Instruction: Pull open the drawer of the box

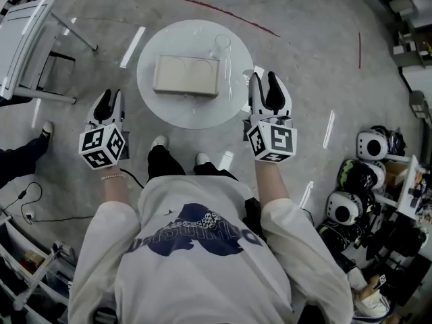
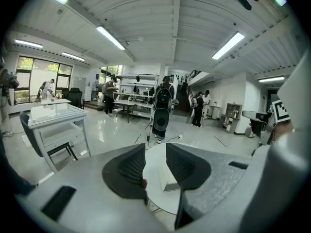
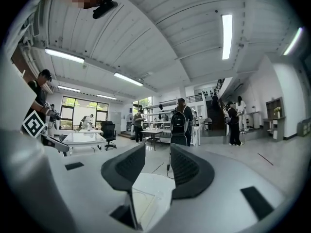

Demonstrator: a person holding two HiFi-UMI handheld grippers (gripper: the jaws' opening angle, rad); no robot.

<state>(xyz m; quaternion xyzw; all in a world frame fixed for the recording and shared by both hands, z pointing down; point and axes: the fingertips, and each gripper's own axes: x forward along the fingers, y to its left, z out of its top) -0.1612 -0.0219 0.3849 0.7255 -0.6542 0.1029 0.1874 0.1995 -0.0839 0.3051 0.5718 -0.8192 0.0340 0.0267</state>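
Note:
A flat beige box (image 1: pixel 185 75) lies on the round white table (image 1: pixel 169 110), its drawer front not visible from above. My left gripper (image 1: pixel 110 103) hangs left of the table, off its edge, jaws open with nothing between them. In the left gripper view the left gripper (image 2: pixel 155 163) frames the table (image 2: pixel 158 198) and the box (image 2: pixel 170 181) through its gap. My right gripper (image 1: pixel 266 88) hovers over the table's right edge, to the right of the box, and is open and empty. The right gripper view shows the right gripper (image 3: pixel 158 166) above the white tabletop (image 3: pixel 150 195).
A clear glass (image 1: pixel 221 44) stands just behind the box's right end. A grey desk and chair (image 1: pixel 30 42) are at the far left. Helmets (image 1: pixel 358 174) and shelves crowd the right side. A person's shoe (image 1: pixel 47 128) and floor cables (image 1: pixel 27 204) are at the left.

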